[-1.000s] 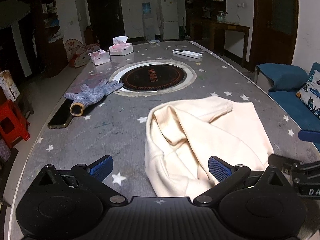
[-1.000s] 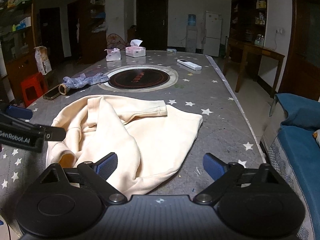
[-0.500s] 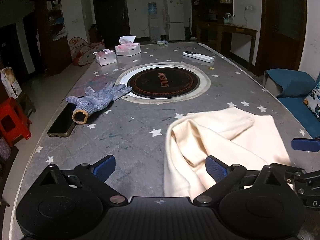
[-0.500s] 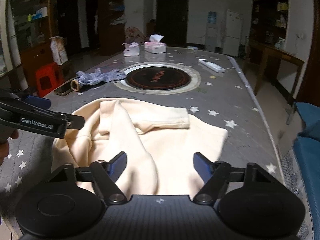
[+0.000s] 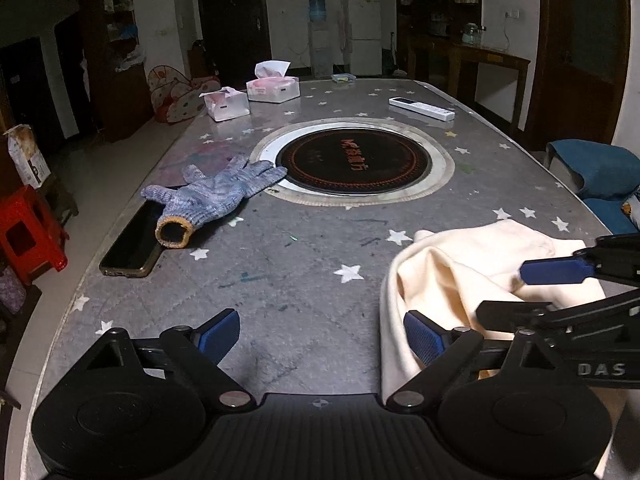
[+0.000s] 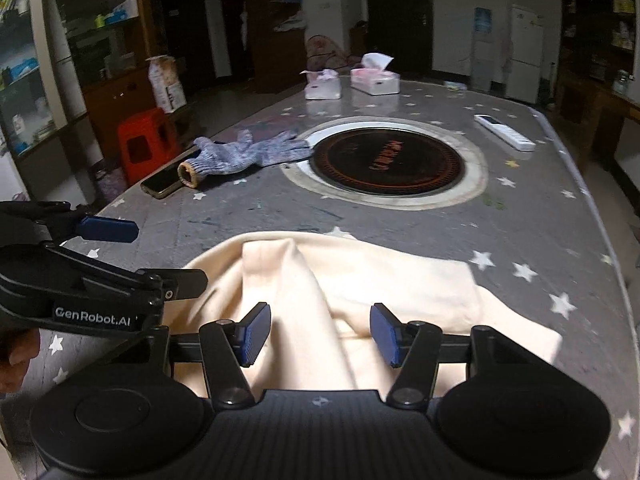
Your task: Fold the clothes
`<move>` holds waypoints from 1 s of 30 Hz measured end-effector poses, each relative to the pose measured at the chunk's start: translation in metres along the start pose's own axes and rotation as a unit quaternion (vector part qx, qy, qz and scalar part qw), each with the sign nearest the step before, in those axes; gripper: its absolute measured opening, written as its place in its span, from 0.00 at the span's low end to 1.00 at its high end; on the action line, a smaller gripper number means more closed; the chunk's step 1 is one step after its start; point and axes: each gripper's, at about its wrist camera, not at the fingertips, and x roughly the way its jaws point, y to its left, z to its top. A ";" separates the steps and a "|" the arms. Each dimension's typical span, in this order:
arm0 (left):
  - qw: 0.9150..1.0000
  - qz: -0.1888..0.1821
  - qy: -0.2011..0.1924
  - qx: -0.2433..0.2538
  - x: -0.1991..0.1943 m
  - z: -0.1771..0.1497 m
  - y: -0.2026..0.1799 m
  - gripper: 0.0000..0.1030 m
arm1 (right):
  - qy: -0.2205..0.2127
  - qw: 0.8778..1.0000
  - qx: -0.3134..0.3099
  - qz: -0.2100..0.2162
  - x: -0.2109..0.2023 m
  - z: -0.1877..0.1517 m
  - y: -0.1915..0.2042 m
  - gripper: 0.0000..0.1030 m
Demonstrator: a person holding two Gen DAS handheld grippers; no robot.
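Table [image 5: 304, 280] fills both views, a long grey top dotted with white stars, with a round black cooktop [image 5: 354, 166] set in its middle. Nearest the person lies the cream garment [image 6: 360, 280], loosely bunched at the table's near end, one fold rising as a soft ridge.

Above that ridge sits the right gripper [image 6: 318, 334]; its jaws have just been closing and now stand half apart with cloth between them, pads not yet pressing. Just beside the garment's left edge is the left gripper [image 5: 320, 334], jaws wide after narrowing slightly, with bare table between them and only its right finger near the cloth.

Farther off lie a blue knitted glove [image 5: 216, 196], a dark phone [image 5: 132, 246] under its cuff, a white remote [image 5: 422, 108] and two tissue boxes [image 5: 272, 86].

Likely trouble: the right jaws may pinch several layers of that ridge, so a pull would drag the whole heap instead of opening one edge. With the two grippers so close, they could also knock together.
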 end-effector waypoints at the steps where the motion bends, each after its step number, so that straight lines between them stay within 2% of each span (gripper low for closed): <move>1: 1.000 0.001 0.000 -0.001 0.001 0.000 0.001 0.89 | 0.003 1.000 -0.001 0.002 0.004 0.001 0.001 0.50; 6: 1.000 -0.013 0.011 -0.014 0.007 0.001 0.006 0.88 | 0.015 1.000 -0.003 0.007 0.019 0.004 0.002 0.43; 9: 1.000 -0.014 0.015 -0.017 0.009 0.001 0.008 0.88 | 0.022 1.000 -0.011 0.010 0.023 0.004 0.003 0.35; 11: 1.000 -0.014 0.018 -0.017 0.011 0.002 0.009 0.88 | 0.023 1.000 -0.013 0.011 0.024 0.003 0.002 0.23; 14: 1.000 -0.014 0.020 -0.018 0.012 0.002 0.011 0.87 | 0.017 1.000 -0.018 0.008 0.022 0.002 0.002 0.11; 23: 1.000 -0.016 0.010 -0.011 0.006 0.008 0.007 0.87 | -0.024 0.999 -0.024 -0.021 -0.010 -0.002 -0.001 0.08; 28: 1.000 -0.023 0.002 0.001 0.006 0.015 -0.002 0.87 | -0.065 0.996 0.000 -0.067 -0.054 -0.016 -0.015 0.08; 30: 1.000 -0.028 0.000 0.009 0.008 0.018 -0.007 0.87 | -0.083 0.991 0.014 -0.099 -0.075 -0.028 -0.022 0.08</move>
